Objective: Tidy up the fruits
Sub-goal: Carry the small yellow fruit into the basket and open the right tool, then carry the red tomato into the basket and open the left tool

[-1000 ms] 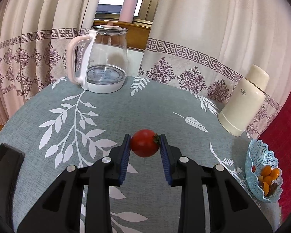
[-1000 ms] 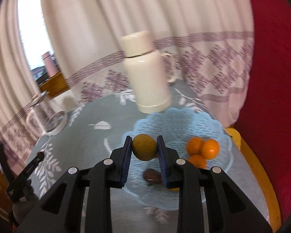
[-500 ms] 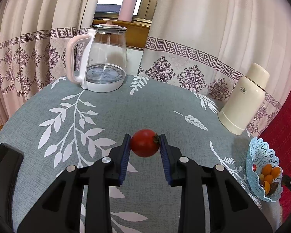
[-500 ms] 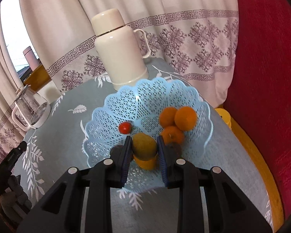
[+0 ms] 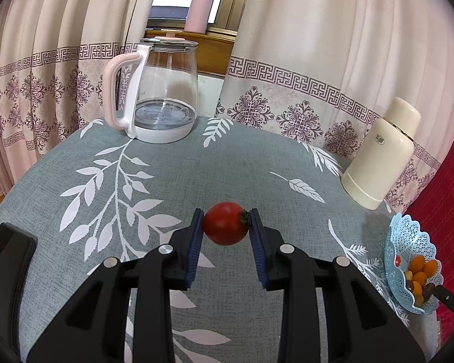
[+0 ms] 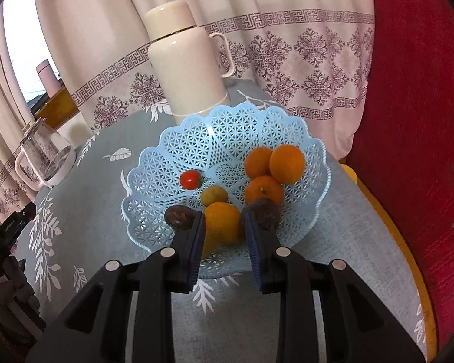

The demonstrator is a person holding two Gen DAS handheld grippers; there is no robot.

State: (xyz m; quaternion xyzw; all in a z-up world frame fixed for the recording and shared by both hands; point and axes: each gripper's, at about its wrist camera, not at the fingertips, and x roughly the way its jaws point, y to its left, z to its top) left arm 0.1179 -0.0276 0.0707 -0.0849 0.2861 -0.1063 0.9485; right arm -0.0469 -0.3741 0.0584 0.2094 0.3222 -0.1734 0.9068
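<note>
With the green-yellow fruit (image 6: 214,195) just released from our right claw (image 6: 223,236), now closed and empty over an orange (image 6: 222,225) in the blue basket (image 6: 196,139), our left claw (image 5: 226,234) grips the tomato (image 5: 226,223) above the tabletop (image 5: 242,163), shown only in the left view.

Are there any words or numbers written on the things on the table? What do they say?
Nothing here can be read for sure.
Cream flask: a small square mark with two signs, too small to read.
Glass kettle: faint print on the glass and on its round base plate, too blurred to read.
Black device at the left edge of the right wrist view: a short white word, too small to read.
</note>
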